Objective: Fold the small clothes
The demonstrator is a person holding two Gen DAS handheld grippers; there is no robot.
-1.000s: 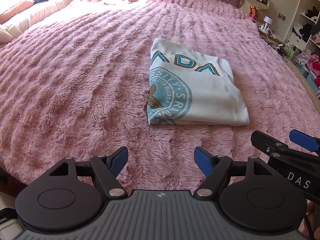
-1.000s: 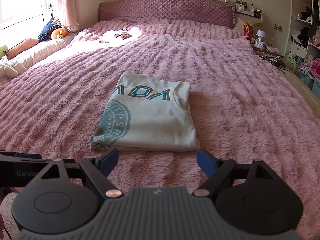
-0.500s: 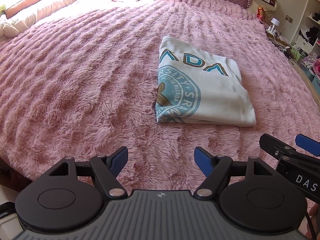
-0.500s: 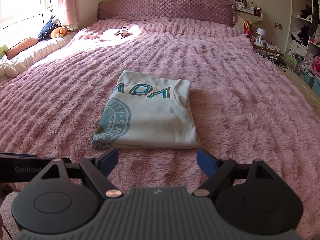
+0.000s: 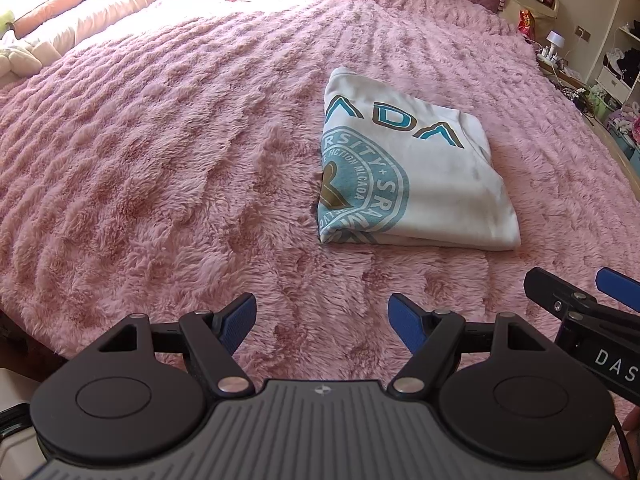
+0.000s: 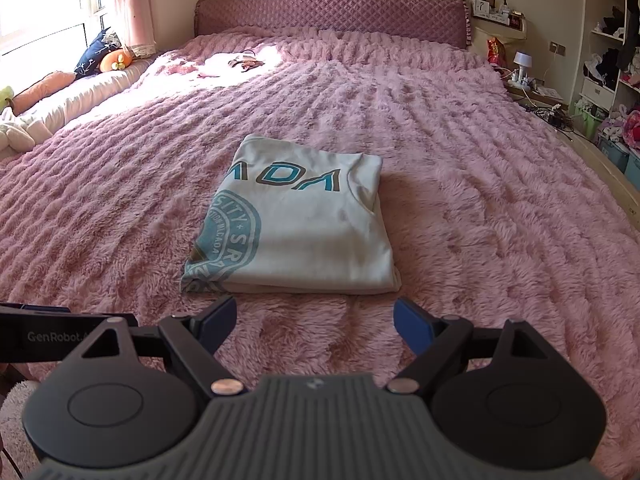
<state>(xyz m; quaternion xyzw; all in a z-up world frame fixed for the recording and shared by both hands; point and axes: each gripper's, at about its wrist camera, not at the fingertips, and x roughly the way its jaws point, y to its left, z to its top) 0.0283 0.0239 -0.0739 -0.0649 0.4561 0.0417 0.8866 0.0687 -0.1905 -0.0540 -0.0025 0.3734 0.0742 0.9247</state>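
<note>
On the fluffy pink bed cover (image 6: 460, 184) a white printed T-shirt (image 6: 304, 236) lies folded into a neat rectangle; both grippers' fingers (image 5: 240, 318) (image 6: 412, 326) stand wide apart, empty, short of it. Folding looks finished.

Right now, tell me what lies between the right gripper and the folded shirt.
Only bare pink fluffy blanket: the right wrist view shows nothing else between the open right gripper and the near edge of the folded shirt.

Both cameras are sitting at the foot of the fluffy pink-covered bed (image 5: 160, 160), looking down along it. The left one is tilting steeper; the right one is taking in the quilted purple headboard (image 6: 332, 16). Both are sharing the folded white printed shirt (image 5: 416, 168) nearby.
</note>
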